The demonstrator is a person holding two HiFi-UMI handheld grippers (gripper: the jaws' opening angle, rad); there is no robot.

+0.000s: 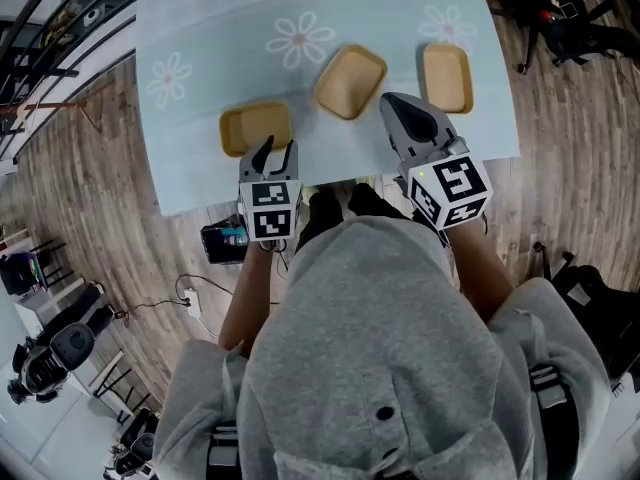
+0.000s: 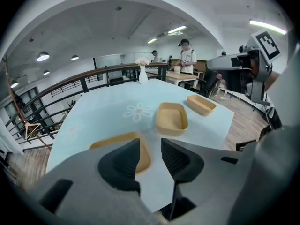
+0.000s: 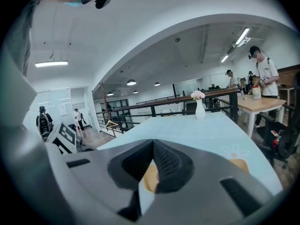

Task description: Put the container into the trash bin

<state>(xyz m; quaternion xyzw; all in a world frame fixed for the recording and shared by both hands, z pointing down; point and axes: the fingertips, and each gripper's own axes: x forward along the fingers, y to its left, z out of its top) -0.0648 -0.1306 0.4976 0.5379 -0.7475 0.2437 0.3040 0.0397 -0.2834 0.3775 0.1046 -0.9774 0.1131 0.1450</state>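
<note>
L hand-held gripper [image 1: 277, 149] open nr container [image 1: 250, 128]

Head view looks steeply down; both gripper views look low across the table [image 1: 200, 28]

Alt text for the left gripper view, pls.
The left gripper hangs with jaws open and empty over the near edge of a pale blue table, a shallow tan container partly hidden behind them. Two more tan containers sit farther back.
</note>
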